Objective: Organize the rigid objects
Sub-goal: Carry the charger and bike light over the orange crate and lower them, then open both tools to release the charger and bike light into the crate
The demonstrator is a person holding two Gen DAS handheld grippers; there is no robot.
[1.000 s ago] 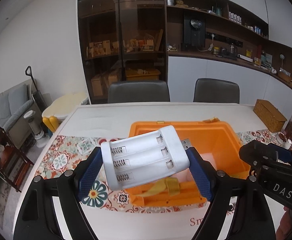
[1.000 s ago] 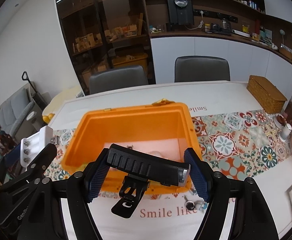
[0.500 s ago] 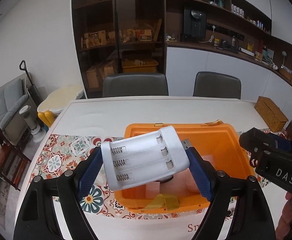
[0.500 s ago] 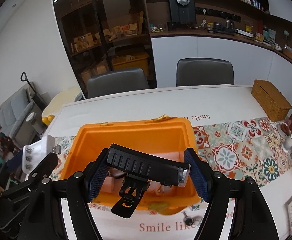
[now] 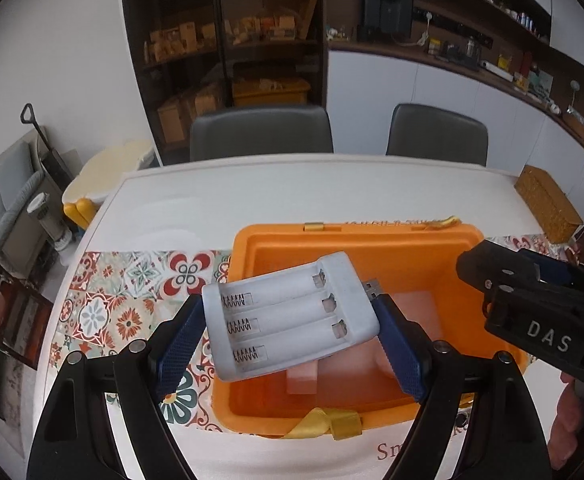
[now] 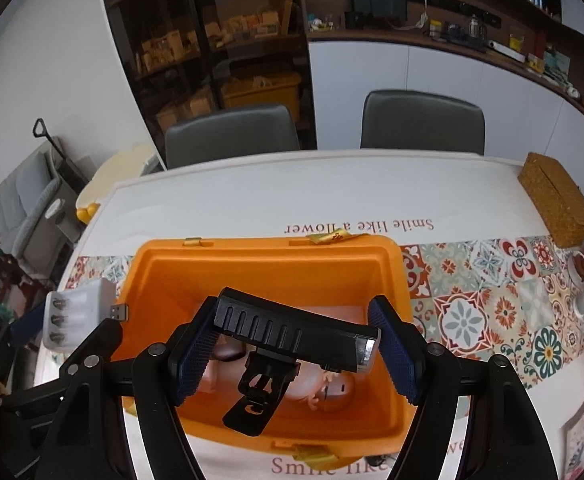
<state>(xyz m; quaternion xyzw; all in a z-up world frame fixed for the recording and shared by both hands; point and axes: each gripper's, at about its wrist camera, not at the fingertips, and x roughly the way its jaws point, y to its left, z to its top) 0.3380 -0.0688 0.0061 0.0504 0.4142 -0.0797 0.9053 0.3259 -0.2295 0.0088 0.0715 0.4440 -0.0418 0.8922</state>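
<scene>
Left wrist view: left claw [image 5: 290, 338] holds 1 white battery charger [image 5: 292, 320] by its short ends, 3 empty slots facing up, USB plug [image 5: 372, 288] projecting at the far right corner. Right wrist view: right claw [image 6: 294, 344] holds 1 black light with clip mount [image 6: 296, 330], gripped end to end, clip hanging below.

Change noted: over the last second both claws advance toward the orange bin [image 5: 356, 236] on the desk [image 5: 252, 188]. Charger and light now hang over the bin's open mouth rather than in front of its near wall, and more of the interior shows, including pinkish items [image 6: 332, 390] at the bottom.

Status, as judged: 2 items carried, 0 of them released. Both look placed for lowering and release into the bin.
</scene>
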